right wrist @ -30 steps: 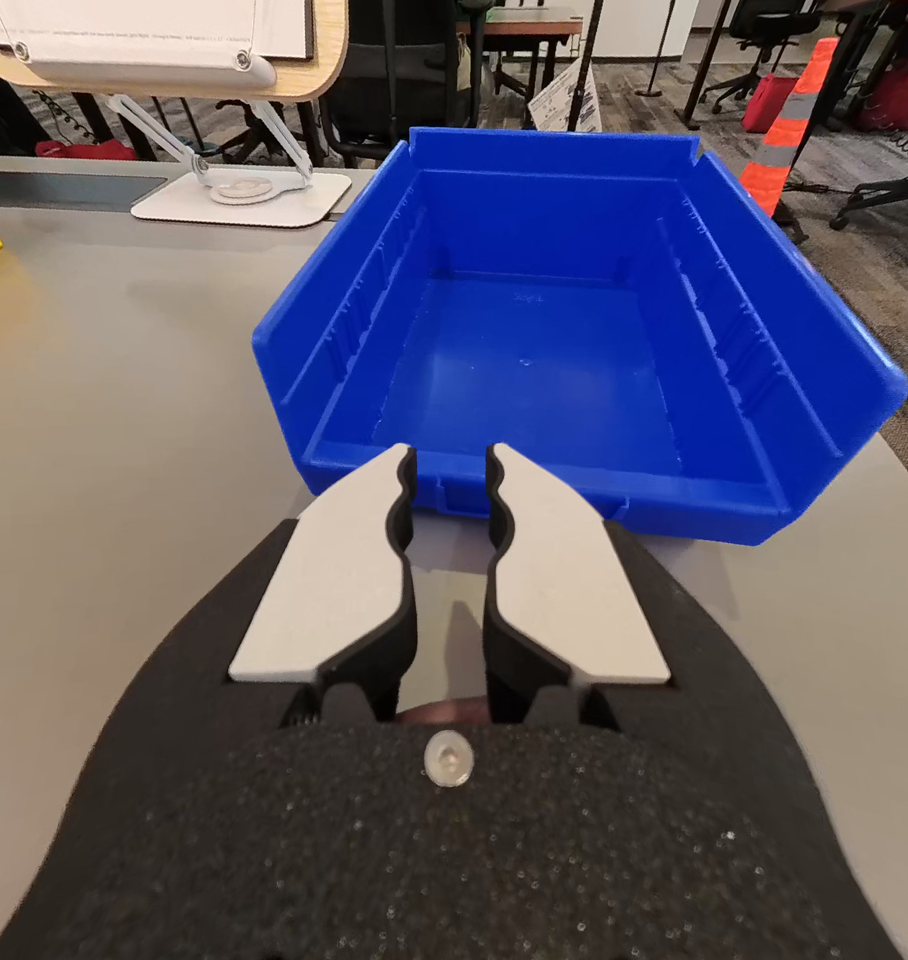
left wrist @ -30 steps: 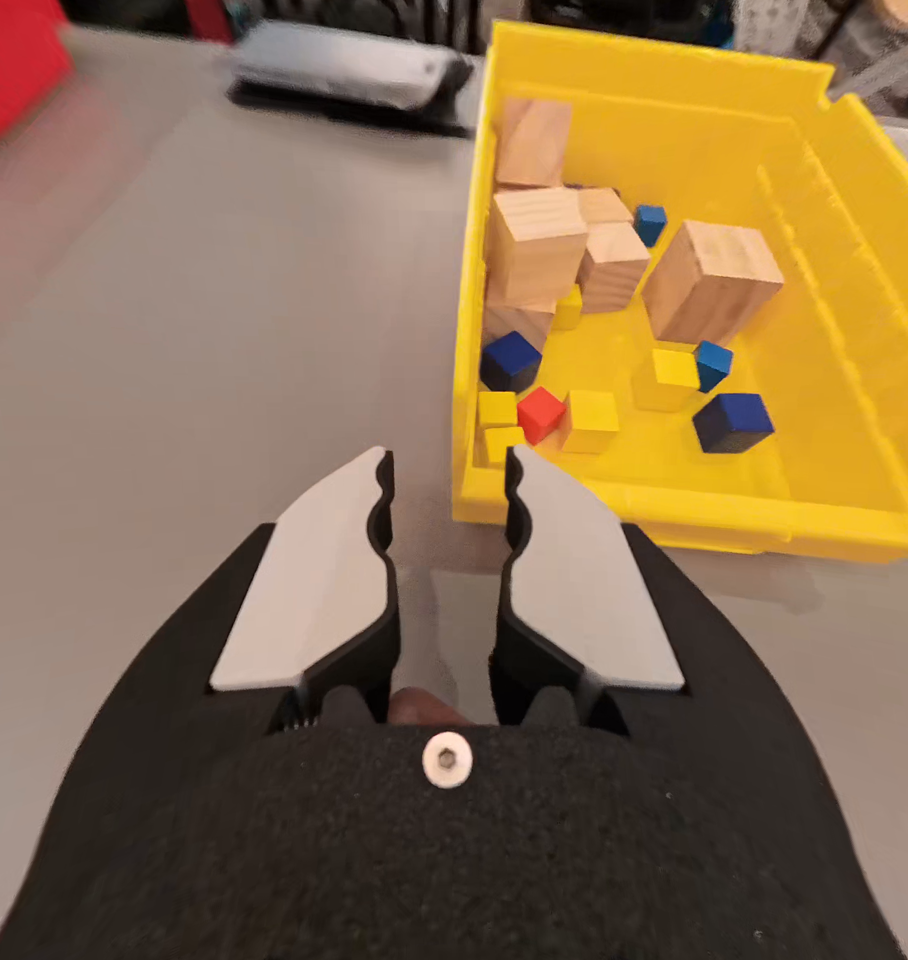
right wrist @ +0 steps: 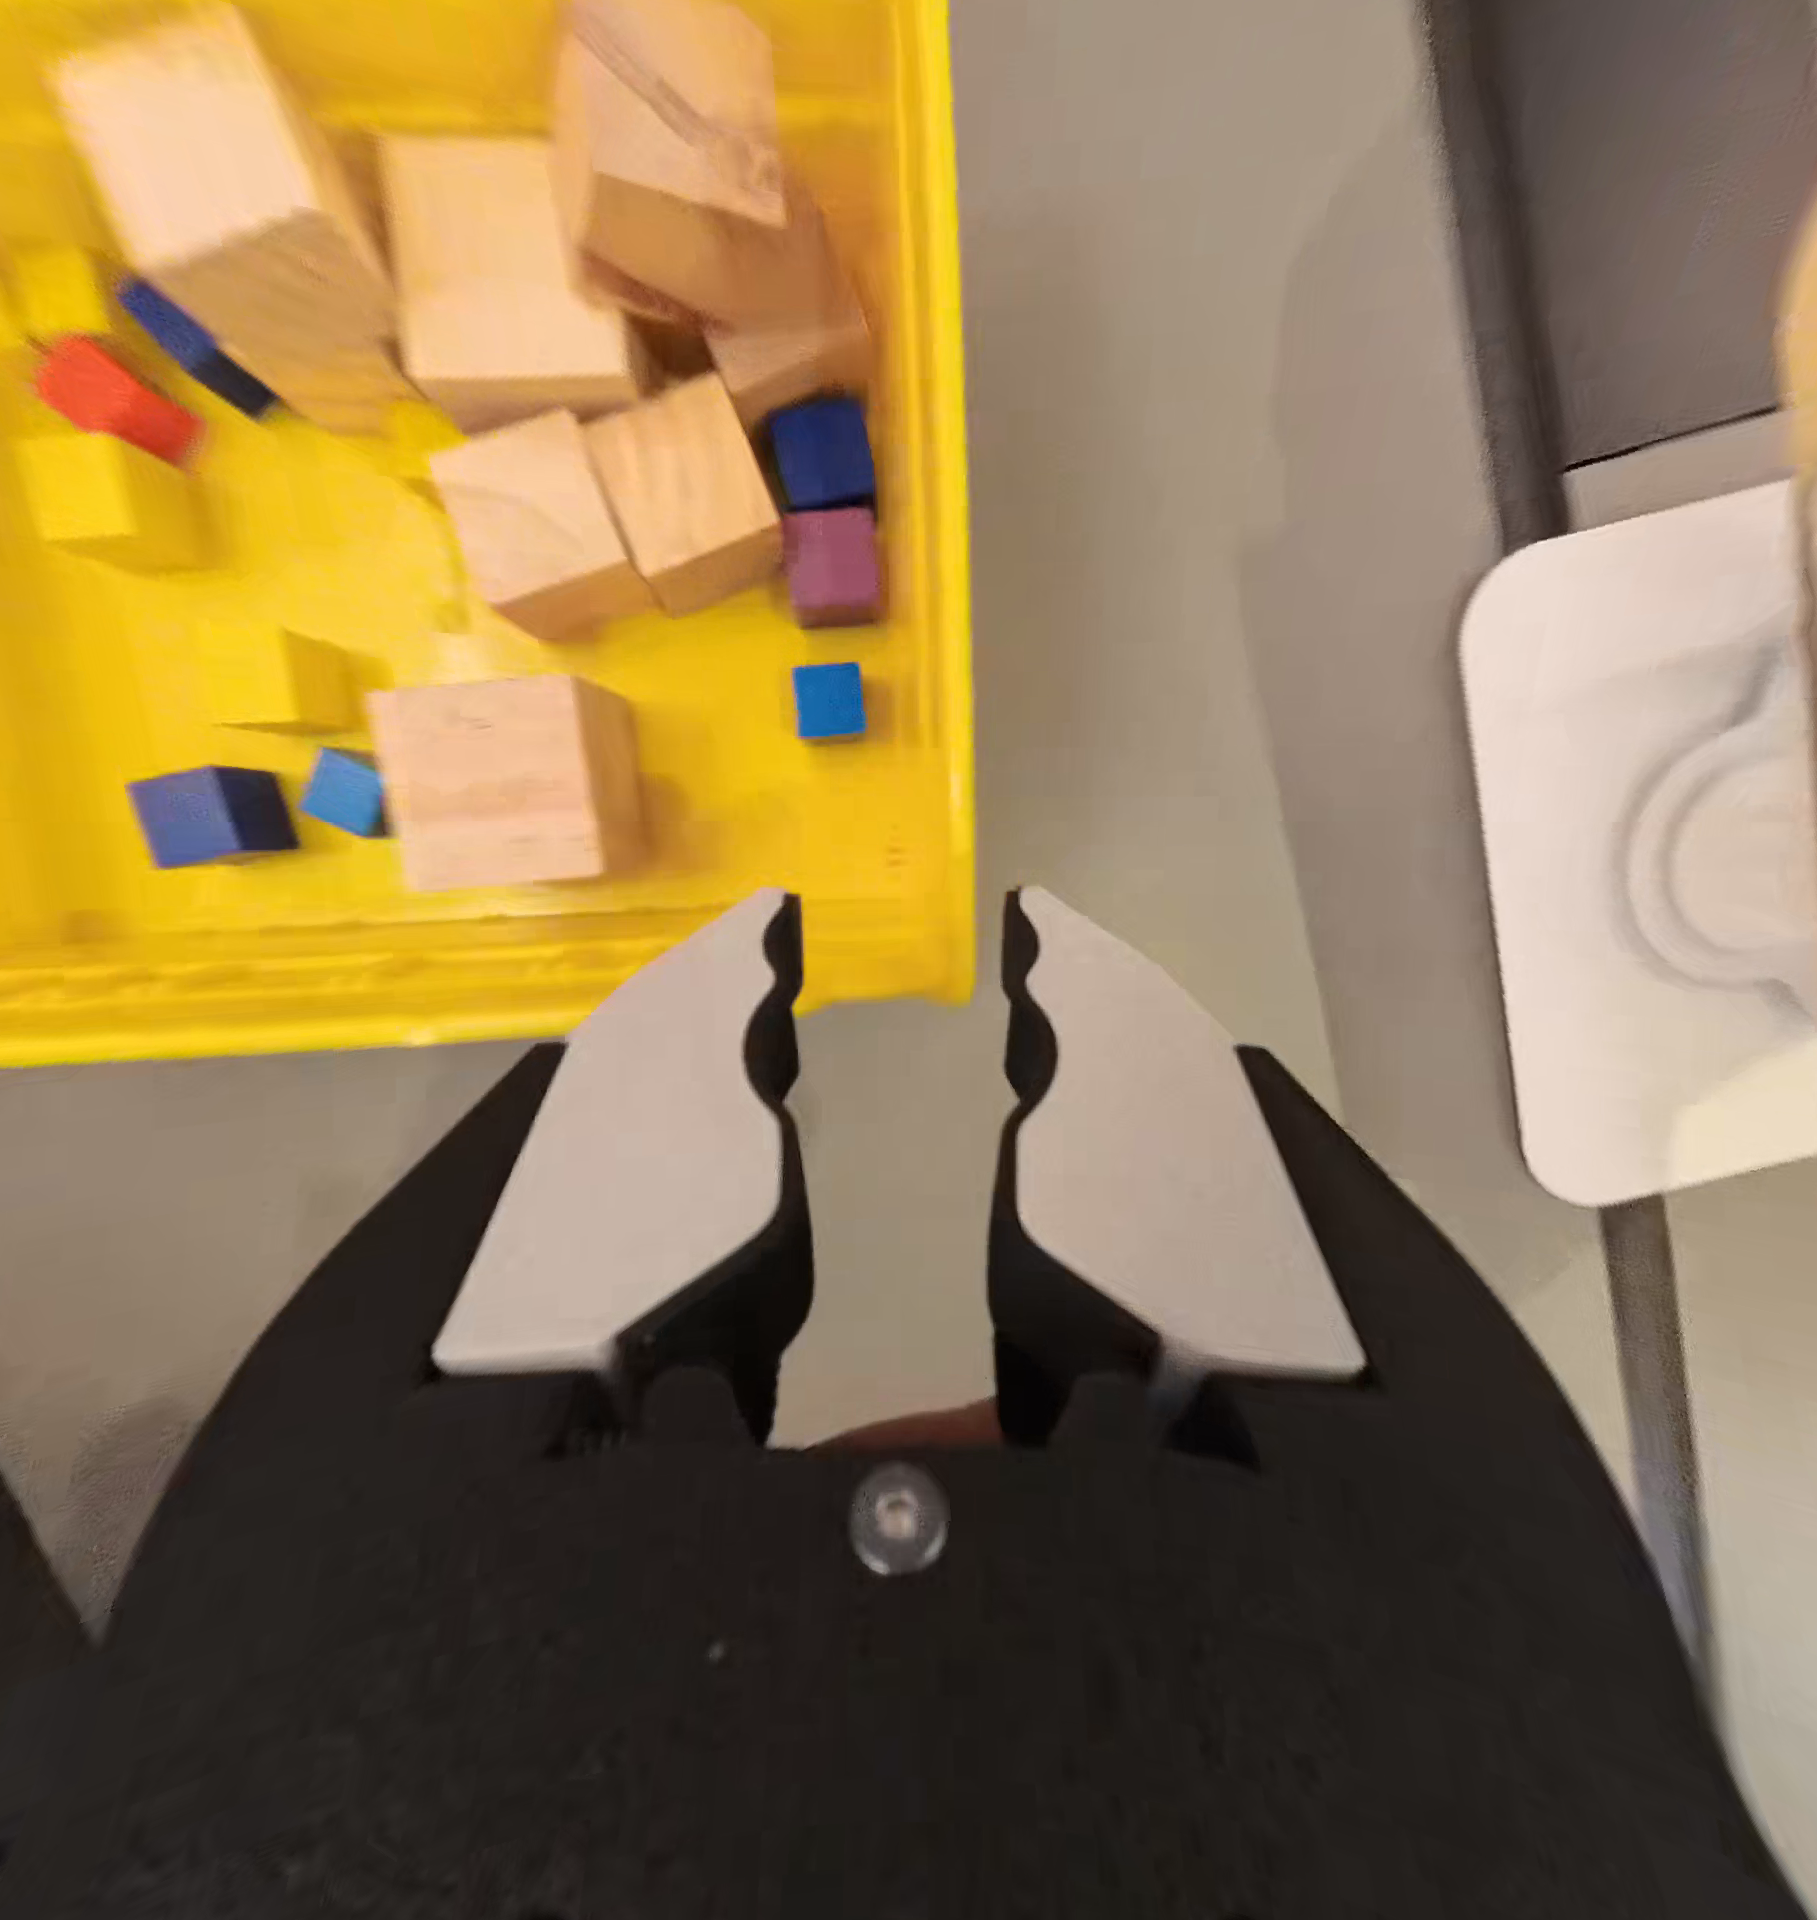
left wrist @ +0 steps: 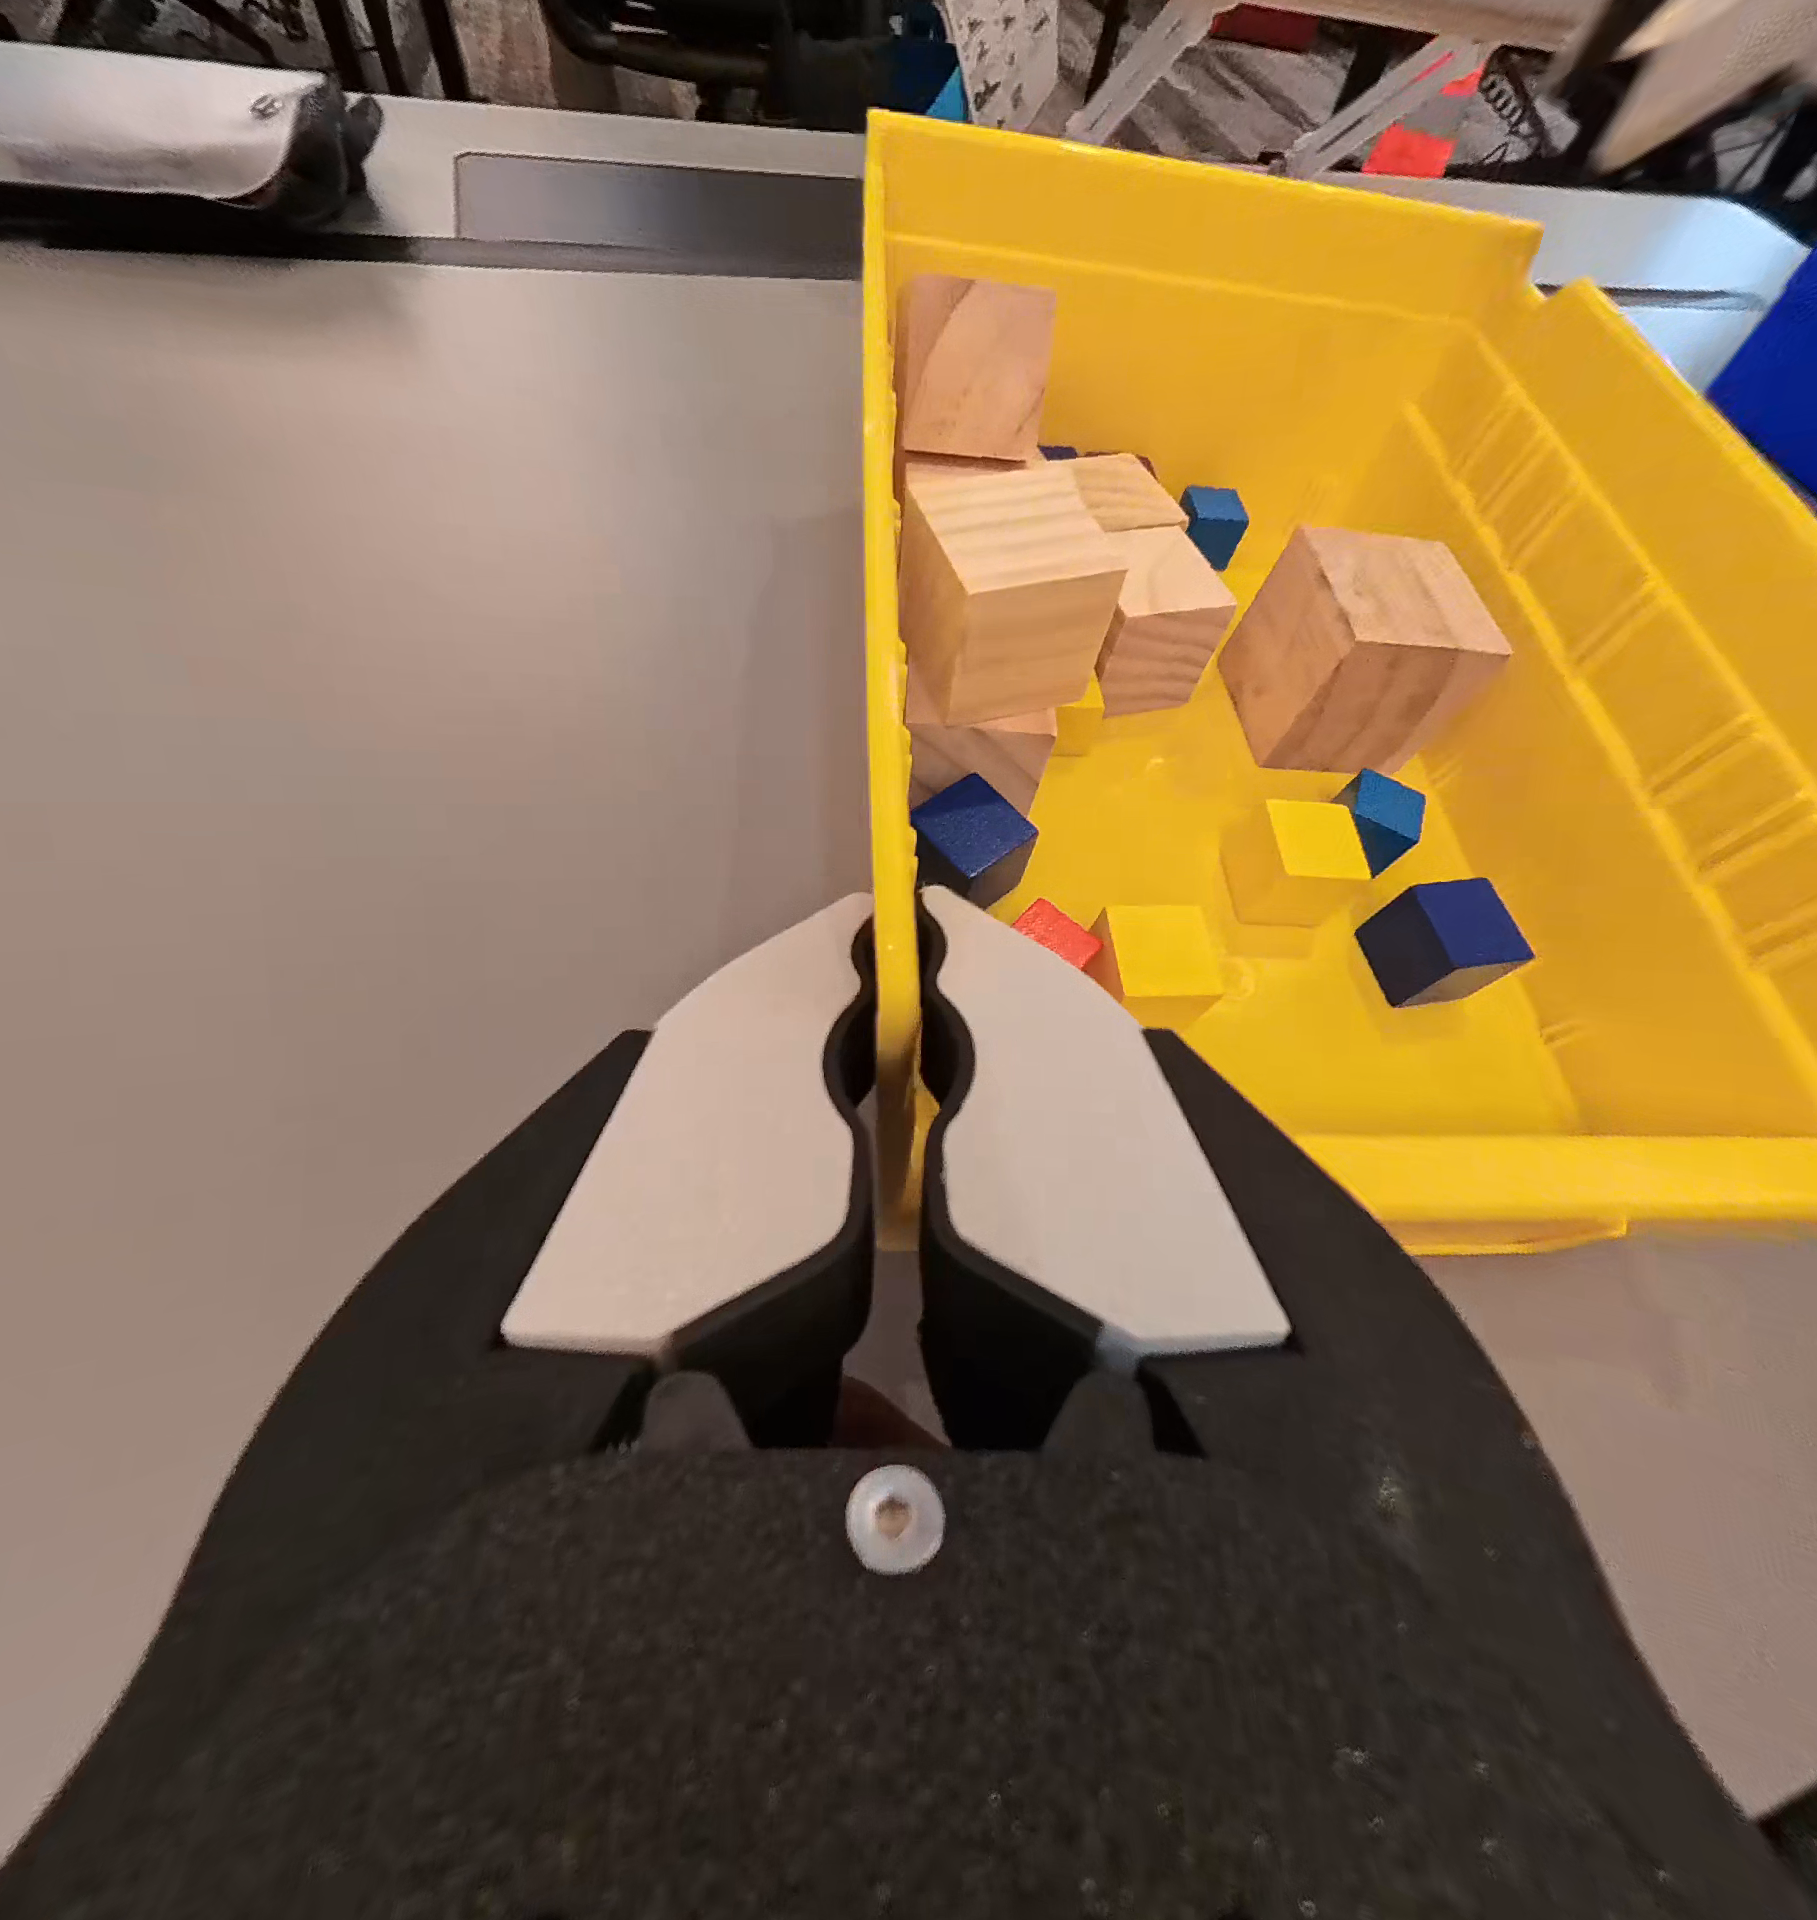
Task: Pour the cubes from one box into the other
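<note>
A yellow box (left wrist: 1195, 177) on the grey table holds several large wooden cubes (left wrist: 1361, 644) and small blue, yellow and red cubes (left wrist: 1444, 940). My left gripper (left wrist: 896, 925) is shut on the box's left wall, near its front corner. In the blurred right wrist view, my right gripper (right wrist: 899, 935) is open, its fingertips either side of a corner of the yellow box (right wrist: 260, 987) without gripping it. The wooden cubes (right wrist: 509, 779) lie just beyond. A corner of the blue box (left wrist: 1808, 353) shows at the far right.
A grey pouch (left wrist: 135, 145) and a dark pad (left wrist: 655, 203) lie at the table's back edge. A white stand base (right wrist: 1631, 831) sits on the table to the right of my right gripper. Office clutter shows beyond the table.
My left gripper moved forward and shut on the yellow box's left wall. My right gripper swung from the blue box to the yellow box's corner and opened wider.
</note>
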`<action>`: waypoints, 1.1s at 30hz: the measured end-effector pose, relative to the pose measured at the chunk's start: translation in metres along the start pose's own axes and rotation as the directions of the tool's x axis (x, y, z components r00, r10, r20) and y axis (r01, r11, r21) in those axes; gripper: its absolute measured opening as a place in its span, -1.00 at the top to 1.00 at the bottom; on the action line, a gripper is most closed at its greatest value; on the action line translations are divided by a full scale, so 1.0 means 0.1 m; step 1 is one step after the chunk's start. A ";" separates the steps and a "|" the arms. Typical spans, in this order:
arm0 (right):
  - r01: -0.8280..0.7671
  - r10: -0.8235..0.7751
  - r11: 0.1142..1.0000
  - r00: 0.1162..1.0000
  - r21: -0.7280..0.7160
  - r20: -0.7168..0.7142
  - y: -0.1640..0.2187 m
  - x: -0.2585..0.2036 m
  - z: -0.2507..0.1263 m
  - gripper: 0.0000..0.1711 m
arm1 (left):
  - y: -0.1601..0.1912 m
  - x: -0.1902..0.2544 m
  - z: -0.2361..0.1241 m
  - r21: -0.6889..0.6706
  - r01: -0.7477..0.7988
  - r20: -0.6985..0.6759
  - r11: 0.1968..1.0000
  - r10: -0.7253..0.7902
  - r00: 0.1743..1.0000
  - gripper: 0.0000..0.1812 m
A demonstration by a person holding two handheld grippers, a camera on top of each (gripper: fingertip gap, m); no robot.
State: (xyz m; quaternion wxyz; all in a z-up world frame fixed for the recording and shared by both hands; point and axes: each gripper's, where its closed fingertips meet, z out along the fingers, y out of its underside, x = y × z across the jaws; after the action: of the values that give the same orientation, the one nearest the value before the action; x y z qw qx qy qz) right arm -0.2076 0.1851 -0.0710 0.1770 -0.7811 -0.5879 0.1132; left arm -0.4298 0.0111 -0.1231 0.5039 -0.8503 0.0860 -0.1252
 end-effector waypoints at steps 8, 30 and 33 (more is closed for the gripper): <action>0.101 -0.069 0.924 0.993 -0.369 0.097 0.11 0.08 0.66 0.95 | 0.00 0.05 0.01 0.001 0.013 0.032 1.000 -0.014 0.999 0.97; -0.450 0.351 0.878 0.836 -0.160 -0.422 3.12 1.73 -2.91 0.96 | -2.25 3.39 1.92 0.120 -0.366 -0.339 0.923 0.384 0.859 0.98; -0.526 0.413 0.843 0.767 -0.114 -0.491 3.73 1.99 -3.36 0.96 | -2.45 4.02 2.36 0.127 -0.410 -0.400 0.903 0.425 0.812 0.97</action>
State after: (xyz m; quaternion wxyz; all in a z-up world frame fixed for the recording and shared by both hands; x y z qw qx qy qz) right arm 0.3053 0.2357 0.0887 0.1754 -0.9240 -0.3242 -0.1021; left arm 0.0294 0.2157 0.0343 0.5031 -0.7548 0.3744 -0.1923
